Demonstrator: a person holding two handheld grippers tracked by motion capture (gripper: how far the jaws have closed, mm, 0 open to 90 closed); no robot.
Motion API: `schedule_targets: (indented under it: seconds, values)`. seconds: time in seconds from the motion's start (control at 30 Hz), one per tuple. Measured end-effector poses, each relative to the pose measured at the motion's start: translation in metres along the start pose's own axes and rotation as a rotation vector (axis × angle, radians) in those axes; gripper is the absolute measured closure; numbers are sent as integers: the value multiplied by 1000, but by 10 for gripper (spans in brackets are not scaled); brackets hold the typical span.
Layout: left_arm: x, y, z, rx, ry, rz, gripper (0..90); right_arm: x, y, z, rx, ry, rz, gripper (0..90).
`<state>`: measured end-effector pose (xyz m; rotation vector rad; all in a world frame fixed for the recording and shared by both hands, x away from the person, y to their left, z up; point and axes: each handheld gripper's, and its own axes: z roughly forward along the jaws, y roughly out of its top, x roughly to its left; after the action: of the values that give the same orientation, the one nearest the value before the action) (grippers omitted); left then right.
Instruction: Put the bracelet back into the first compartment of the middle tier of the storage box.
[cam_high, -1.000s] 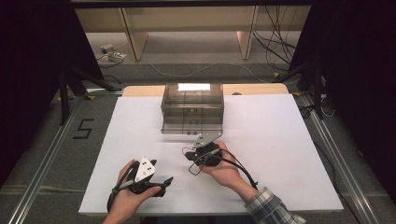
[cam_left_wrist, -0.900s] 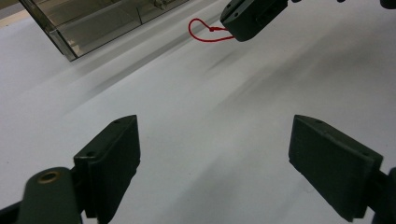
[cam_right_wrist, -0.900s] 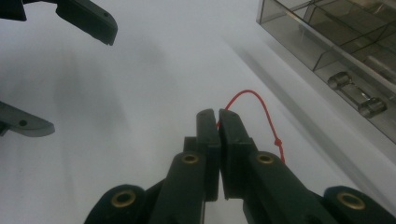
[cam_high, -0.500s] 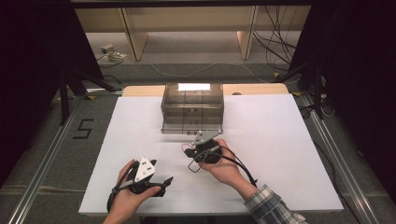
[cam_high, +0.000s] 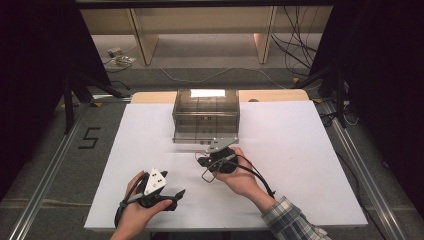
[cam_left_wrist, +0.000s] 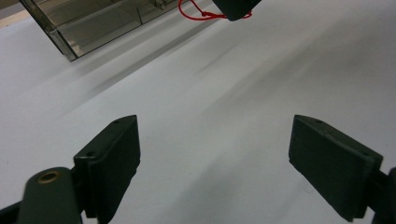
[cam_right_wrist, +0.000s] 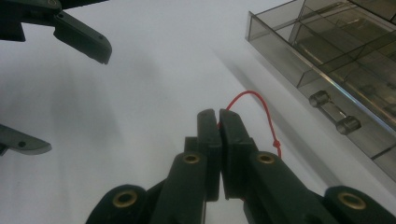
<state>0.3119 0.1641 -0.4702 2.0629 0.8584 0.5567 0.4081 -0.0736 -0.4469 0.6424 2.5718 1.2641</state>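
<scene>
My right gripper (cam_right_wrist: 218, 116) is shut on a thin red string (cam_right_wrist: 261, 112), whose knotted loop hangs out to the right of the jaws. In the high view this gripper (cam_high: 202, 161) sits just in front of a clear grey drawer box (cam_high: 206, 117), pointing left. The box's front drawer has a clear bar handle (cam_right_wrist: 334, 114). My left gripper (cam_high: 172, 183) rests near the table's front left, open, with nothing between its jaws (cam_left_wrist: 215, 158). From it I see the right gripper's tip (cam_left_wrist: 236, 5) with the red string (cam_left_wrist: 205, 13) and a corner of the box (cam_left_wrist: 93, 23).
The white table top (cam_high: 300, 150) has bare room to the right and left of the box. A black cable (cam_high: 257, 175) trails from the right gripper along the sleeve. Beyond the table stand wooden shelf legs and floor cables.
The right hand has edged slightly toward the drawer box, still shut on the red string. The left hand has stayed where it was.
</scene>
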Motion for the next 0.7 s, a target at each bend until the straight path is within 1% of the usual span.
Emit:
schedule_targets:
  seconds: [0.17,0.5,0.63,0.7]
  values:
    - [0,0,0,-1,-1,0,167,-1,3,-1,-8,-2,-4,883]
    - [0,0,0,-1,0,1,166,-3,7,-3,-11,-7,5,883]
    - [0,0,0,0,0,1,166,-4,9,-4,-13,-10,-1,883]
    - [0,0,0,0,0,1,167,-5,10,-4,-16,-11,5,883]
